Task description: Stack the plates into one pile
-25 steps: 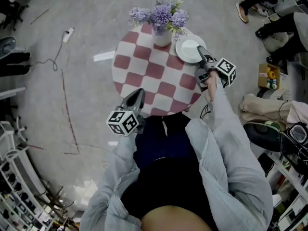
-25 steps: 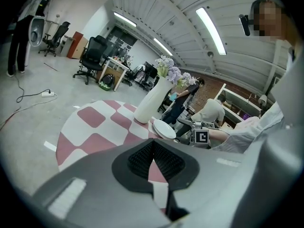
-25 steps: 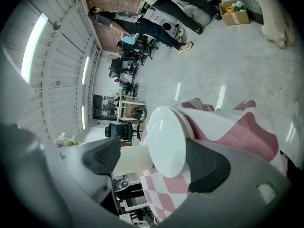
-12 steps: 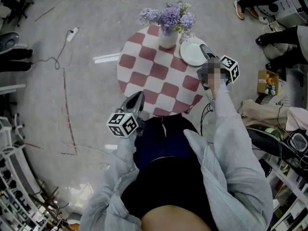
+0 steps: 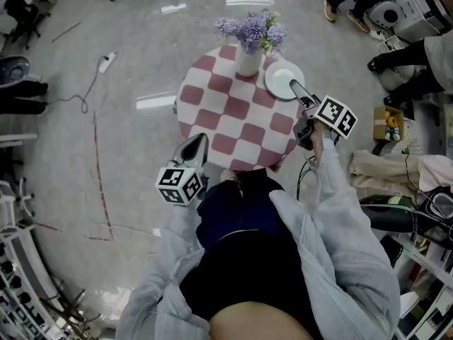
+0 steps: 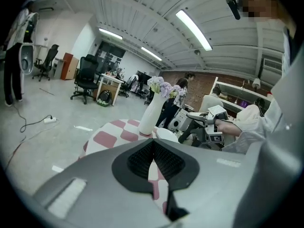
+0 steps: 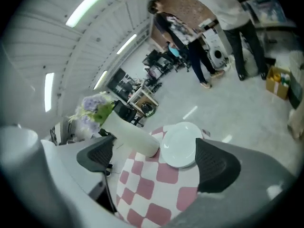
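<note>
**White plates in one pile, both grippers clear**

White china: the plates (image 7: 179,145) sit as a single pile on the far right part of the round counter (image 5: 226,112), just beside the white vase (image 5: 248,62) of purple flowers (image 5: 253,28). No other plate shows anywhere on the red-and-white checked cloth, so I judge the stacking finished or near it (how many plates make up the pile, I cannot tell).

Right gripper (image 7: 153,161): its fingers (image 7: 216,167) have just been opening and stand wide apart, with nothing between them. The pile lies below and beyond them, untouched. That reads as a let-go, the spread keeping the pads off the rim as the gripper hangs over the counter's right edge.

Left gripper (image 6: 153,156): fingers pressed together, empty. It is held at the counter's near edge, well apart from the pile, and I take it to be idle, kept back so the right side has room.

The pile's spot makes sense: the vase takes the far middle, and the place beside it is within the right arm's reach.

Writing: none legible. The marker cube (image 5: 336,115) on each gripper carries black-and-white square patterns, not words. The plates and vase are plain, with no brand in view.
</note>
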{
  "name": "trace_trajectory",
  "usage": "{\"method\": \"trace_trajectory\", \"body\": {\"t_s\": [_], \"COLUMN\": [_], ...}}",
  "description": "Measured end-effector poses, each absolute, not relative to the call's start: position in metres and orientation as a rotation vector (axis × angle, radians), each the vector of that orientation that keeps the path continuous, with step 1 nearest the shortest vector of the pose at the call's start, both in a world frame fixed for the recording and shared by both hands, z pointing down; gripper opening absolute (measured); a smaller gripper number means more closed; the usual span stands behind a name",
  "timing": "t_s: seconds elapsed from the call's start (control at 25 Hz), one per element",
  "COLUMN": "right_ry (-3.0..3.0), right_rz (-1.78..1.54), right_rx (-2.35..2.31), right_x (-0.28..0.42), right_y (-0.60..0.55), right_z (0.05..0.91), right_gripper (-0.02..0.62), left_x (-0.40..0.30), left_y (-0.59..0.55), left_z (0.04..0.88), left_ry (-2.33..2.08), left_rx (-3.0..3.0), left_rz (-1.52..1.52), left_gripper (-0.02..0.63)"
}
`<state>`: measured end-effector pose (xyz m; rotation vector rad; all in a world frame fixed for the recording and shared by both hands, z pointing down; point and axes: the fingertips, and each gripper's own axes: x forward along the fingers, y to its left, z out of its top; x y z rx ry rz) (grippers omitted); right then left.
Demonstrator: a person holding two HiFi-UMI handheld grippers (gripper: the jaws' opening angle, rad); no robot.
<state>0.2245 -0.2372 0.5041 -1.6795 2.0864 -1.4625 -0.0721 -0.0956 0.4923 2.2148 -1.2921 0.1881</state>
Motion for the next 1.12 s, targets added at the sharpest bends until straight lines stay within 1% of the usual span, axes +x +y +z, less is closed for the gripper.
{"method": "trace_trajectory", "body": {"t_s": [0.08,0.16,0.28,0.36,0.56,0.64,0.72,0.8,0.88,0.92,1.12], "right_ry": [2.216,2.338,2.535,2.62,2.658,2.653,2.653,2.674,2.693,2.703,2.794], "right_rz": [-1.318,-1.16,-0.87,-0.701,-0.474,-0.391,-0.307,-0.271,-0.281,-0.293,-0.347], "right_rx": [-1.721,-1.76,-1.797,-1.773,-1.72,-1.742,-1.756,-1.739,-1.706,-1.691,-1.615], "right_x": [0.217,0.208,0.185,0.166,0.128,0.121,0.117,0.114,0.113,0.112,0.103], "right_y": [-0.225,-0.21,-0.184,-0.165,-0.122,-0.104,-0.088,-0.075,-0.064,-0.06,-0.049], "right_z": [0.485,0.467,0.441,0.422,0.39,0.383,0.378,0.379,0.383,0.386,0.403], "right_gripper": [0.525,0.494,0.471,0.439,0.378,0.307,0.188,0.119,0.028,0.002,0.002], "left_x": [-0.08,-0.086,-0.094,-0.098,-0.103,-0.103,-0.102,-0.099,-0.097,-0.098,-0.091], "left_y": [-0.095,-0.093,-0.09,-0.086,-0.074,-0.068,-0.063,-0.059,-0.055,-0.053,-0.041], "left_z": [0.481,0.469,0.45,0.435,0.405,0.399,0.396,0.4,0.403,0.404,0.404], "left_ry": [-1.315,-1.324,-1.335,-1.348,-1.328,-1.306,-1.297,-1.279,-1.26,-1.252,-1.171], "left_rx": [2.249,2.292,2.368,2.419,2.532,2.559,2.574,2.586,2.598,2.606,2.631], "left_rz": [0.192,0.2,0.215,0.21,0.172,0.156,0.151,0.15,0.144,0.138,0.111], "left_gripper": [0.011,0.011,0.011,0.02,0.025,0.019,0.011,0.011,0.011,0.011,0.012]}}
